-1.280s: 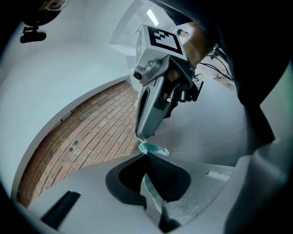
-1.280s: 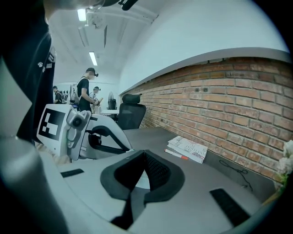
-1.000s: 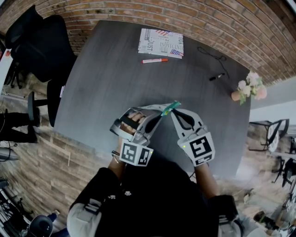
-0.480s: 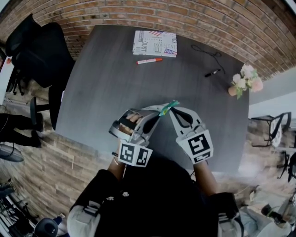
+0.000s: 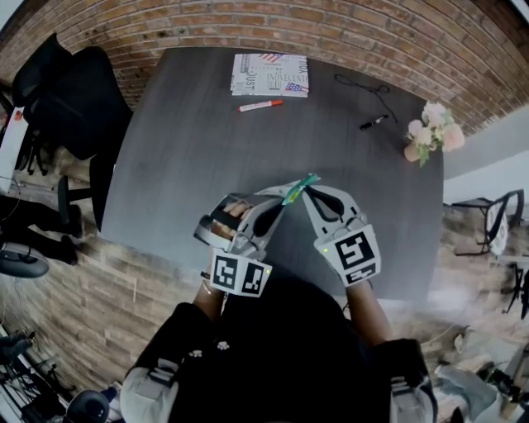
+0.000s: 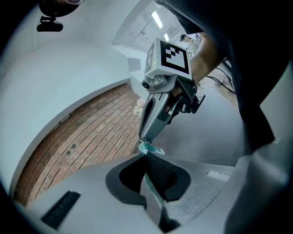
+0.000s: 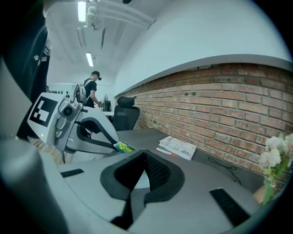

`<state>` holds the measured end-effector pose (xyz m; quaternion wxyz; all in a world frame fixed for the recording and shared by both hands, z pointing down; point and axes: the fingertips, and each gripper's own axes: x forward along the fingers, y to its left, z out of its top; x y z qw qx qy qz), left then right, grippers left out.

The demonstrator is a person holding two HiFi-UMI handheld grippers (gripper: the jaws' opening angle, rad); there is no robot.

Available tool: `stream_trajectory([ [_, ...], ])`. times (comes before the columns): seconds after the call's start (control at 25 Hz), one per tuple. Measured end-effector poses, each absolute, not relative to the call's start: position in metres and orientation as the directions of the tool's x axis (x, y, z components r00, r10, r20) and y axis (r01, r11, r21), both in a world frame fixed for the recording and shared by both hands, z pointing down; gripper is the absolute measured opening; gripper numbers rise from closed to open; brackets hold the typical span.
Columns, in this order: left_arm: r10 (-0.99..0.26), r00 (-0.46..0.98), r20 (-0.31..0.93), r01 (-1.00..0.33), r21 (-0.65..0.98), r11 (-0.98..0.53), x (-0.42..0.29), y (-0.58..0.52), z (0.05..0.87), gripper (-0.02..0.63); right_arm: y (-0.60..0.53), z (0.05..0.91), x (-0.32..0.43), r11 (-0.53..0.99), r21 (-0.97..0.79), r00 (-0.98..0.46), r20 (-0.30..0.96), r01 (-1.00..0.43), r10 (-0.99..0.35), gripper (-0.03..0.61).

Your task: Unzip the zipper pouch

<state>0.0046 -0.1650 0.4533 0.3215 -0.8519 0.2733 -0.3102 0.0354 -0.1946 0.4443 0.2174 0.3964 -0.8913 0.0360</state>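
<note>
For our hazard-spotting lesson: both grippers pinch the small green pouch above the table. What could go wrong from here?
The left gripper and right gripper both clamp the small green pouch close together, so pulling apart might slip it out. Held above the table, it could then drop.

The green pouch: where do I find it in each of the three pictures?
Head view: the green pouch is at the centre, where the left gripper and right gripper tips meet.
Left gripper view: just below centre, pinched at that gripper's jaw tips.
Right gripper view: left of centre, at the left gripper's tip.
Shared landmark: the brick wall.
</note>
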Motion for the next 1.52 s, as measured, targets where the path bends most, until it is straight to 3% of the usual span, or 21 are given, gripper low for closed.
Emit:
stream_trajectory([
  [1.52, -0.694, 0.633, 0.343, -0.279, -0.735, -0.617, 0.024, -0.159, 0.424, 0.006, -0.206, 0.435, 0.073, 0.674, 0.156, -0.571, 0.416, -0.722, -0.708, 0.003],
])
